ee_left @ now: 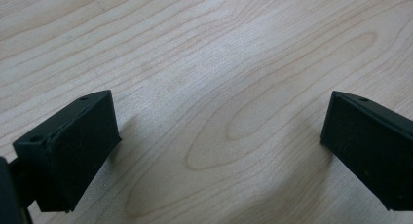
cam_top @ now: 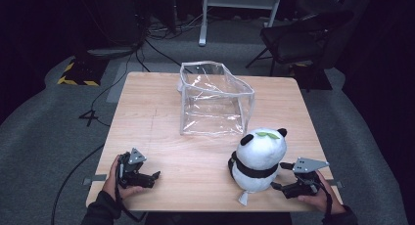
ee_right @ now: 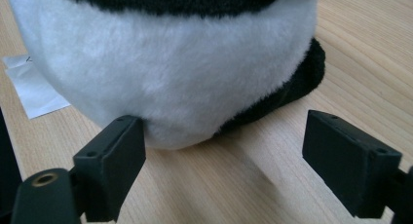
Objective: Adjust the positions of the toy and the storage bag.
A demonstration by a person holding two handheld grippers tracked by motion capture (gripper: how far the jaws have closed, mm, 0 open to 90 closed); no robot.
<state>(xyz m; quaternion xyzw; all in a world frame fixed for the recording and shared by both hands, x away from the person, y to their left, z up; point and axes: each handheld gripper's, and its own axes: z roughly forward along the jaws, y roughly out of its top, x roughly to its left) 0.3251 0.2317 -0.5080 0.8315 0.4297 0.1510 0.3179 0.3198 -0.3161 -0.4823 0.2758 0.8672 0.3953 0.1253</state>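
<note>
Plush black-and-white panda toy (cam_top: 258,159) sits before our wide-open, empty right gripper (ee_right: 224,160), which we should centre low around its body before closing.

I can read no words, brands or numbers anywhere here. The white tag (ee_right: 34,85) lying on the bench at about nine o'clock from my right jaws carries only a tiny dark mark at its upper corner, too small to make out. The one sign-like thing is the yellow-and-black hazard striping (cam_top: 77,81) on the floor, off the bench's ten o'clock corner; it bears no lettering.
</note>
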